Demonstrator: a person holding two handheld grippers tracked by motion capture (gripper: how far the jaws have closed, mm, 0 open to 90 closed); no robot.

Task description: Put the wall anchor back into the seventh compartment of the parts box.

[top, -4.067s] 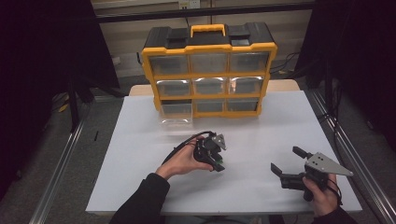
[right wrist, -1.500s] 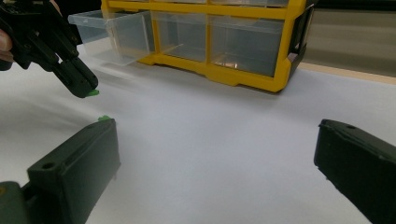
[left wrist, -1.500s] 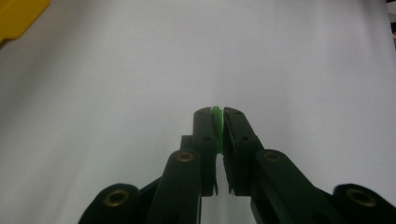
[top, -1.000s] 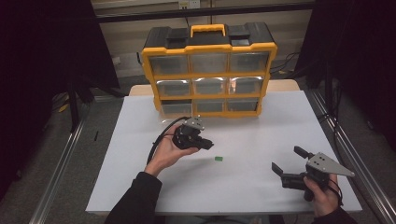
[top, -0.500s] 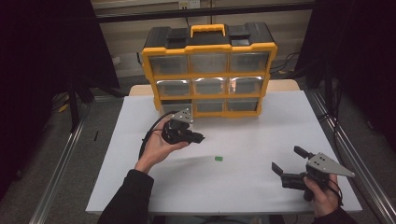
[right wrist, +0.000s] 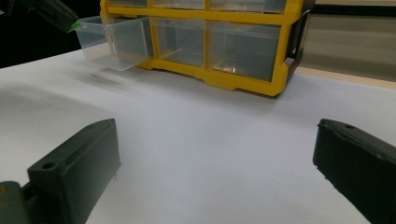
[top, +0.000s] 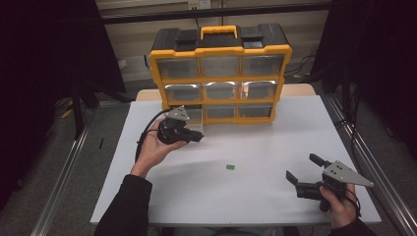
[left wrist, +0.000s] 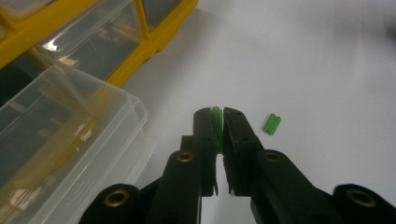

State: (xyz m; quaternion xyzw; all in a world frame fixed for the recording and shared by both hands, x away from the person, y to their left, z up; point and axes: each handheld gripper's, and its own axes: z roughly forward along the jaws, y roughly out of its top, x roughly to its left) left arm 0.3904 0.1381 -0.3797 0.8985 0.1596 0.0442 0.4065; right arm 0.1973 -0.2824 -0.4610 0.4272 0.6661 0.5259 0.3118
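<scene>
Landmark: the yellow drawer cabinet (top: 220, 73) at the back of the white worktop (top: 275, 147). My left gripper (top: 195, 137) is held just in front of the cabinet's bottom-left corner, beside the clear drawer (left wrist: 60, 135) that stands pulled out of the bottom row there. Its jaws are pressed nearly together, pinching a small green piece (left wrist: 216, 122) upright between the tips; only its thin edge shows in the left gripper view. A second green piece (top: 230, 167) lies flat on the worktop, well in front of the cabinet's middle and apart from both grippers. My right gripper (top: 301, 169) rests low near the front right corner of the worktop, far from the cabinet, jaws spread wide and holding nothing, pointed back toward the cabinet's bottom row.
</scene>
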